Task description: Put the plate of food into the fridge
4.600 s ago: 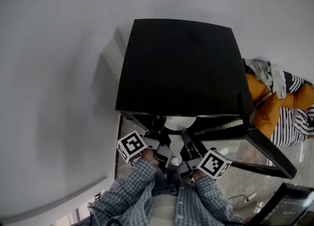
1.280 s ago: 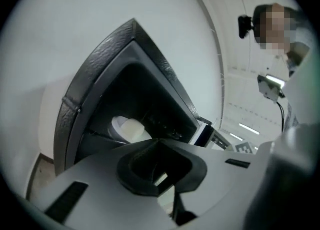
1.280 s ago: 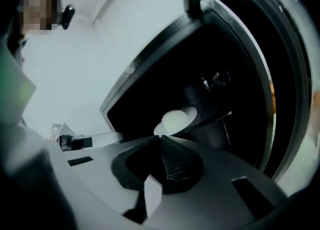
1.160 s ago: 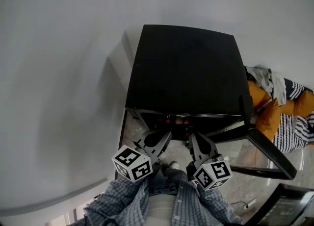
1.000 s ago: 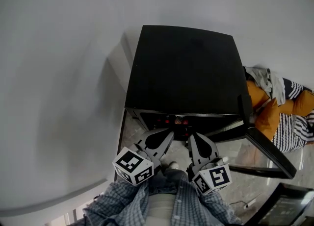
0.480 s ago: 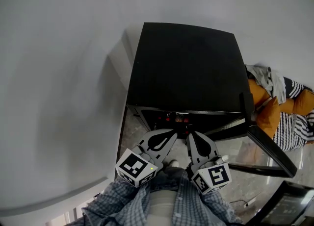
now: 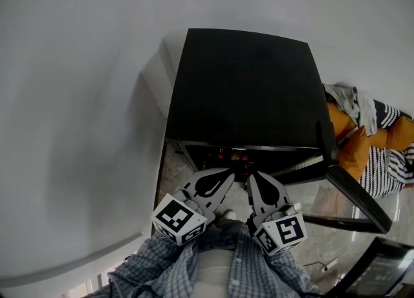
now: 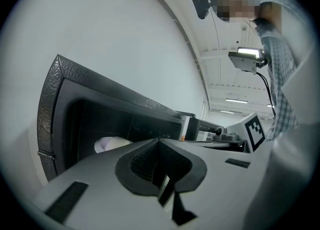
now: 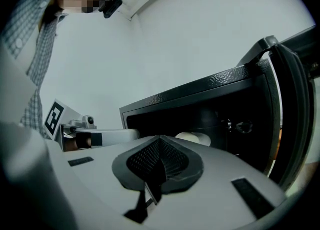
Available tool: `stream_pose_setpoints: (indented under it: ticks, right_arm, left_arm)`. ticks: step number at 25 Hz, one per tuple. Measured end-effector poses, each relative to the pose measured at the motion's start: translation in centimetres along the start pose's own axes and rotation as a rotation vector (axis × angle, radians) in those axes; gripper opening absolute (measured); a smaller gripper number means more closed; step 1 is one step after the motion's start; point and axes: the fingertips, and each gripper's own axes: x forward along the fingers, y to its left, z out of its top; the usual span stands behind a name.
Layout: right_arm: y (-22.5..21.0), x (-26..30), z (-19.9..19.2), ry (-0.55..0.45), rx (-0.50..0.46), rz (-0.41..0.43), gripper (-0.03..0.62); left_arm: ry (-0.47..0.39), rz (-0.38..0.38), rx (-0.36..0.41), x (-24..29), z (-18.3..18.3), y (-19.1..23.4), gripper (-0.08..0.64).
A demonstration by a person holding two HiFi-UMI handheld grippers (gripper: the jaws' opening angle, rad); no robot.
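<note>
The person in the checked shirt (image 7: 226, 271) stands right up against the little black fridge (image 7: 242, 90). Its door (image 7: 352, 190) is swung wide open, off to the right of both pairs of jaws. The left gripper (image 7: 226, 172) and the right gripper (image 7: 251, 175) are held side by side, close but apart. Both point at the dark opening, and their tips stop just short of its front edge.

Both pairs of jaws are closed with nothing between them. In the left gripper view the two pads meet in a point (image 8: 160, 140), and the right gripper view shows the same (image 9: 161, 137).

The plate (image 8: 111, 144) sits inside the fridge, ahead of the jaws and touched by neither. From the left gripper it shows as a pale rounded shape beyond the tips and to their left. From the right gripper it lies beyond the tips and a little to their right (image 9: 194, 137). In the head view a few red and orange bits (image 7: 231, 156) show just inside the opening, directly ahead of the gap between the two grippers (too small to say what they are).

Past the door, well to the right of the jaws, lies a heap of orange and striped cloth (image 7: 369, 141).
</note>
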Motion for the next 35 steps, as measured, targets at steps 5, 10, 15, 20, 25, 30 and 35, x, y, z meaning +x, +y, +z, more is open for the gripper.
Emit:
stream_pose_setpoints:
  ticks: [5,10,15,20,25,30,35]
  right_arm:
    - [-0.1,0.0,0.1,0.002,0.003,0.006,0.006]
    - [0.0,0.0,0.1,0.005,-0.012,0.008,0.006]
    - [0.7,0.2,0.0,0.022,-0.065,0.025,0.006]
    - [1.0,0.2,-0.2,0.023,-0.064,0.03,0.006]
    - [0.8,0.0,-0.2,0.024,-0.051,0.026,0.006]
    - [0.8,-0.1,-0.3,0.026,-0.048,0.024,0.006]
    - [0.8,-0.2,-0.4,0.026,-0.044,0.026,0.006]
  left_arm:
    - [0.012,0.004,-0.012,0.1,-0.3,0.2,0.006]
    - [0.017,0.014,-0.024,0.1,-0.5,0.4,0.006]
    - [0.013,0.026,-0.034,0.0,-0.4,0.8,0.006]
    - [0.013,0.025,-0.04,-0.1,-0.6,0.7,0.006]
    - [0.017,0.025,-0.041,-0.2,-0.7,0.6,0.006]
    - [0.017,0.024,-0.042,-0.3,-0.8,0.5,0.006]
    - [0.02,0.023,-0.038,-0.3,-0.9,0.4,0.006]
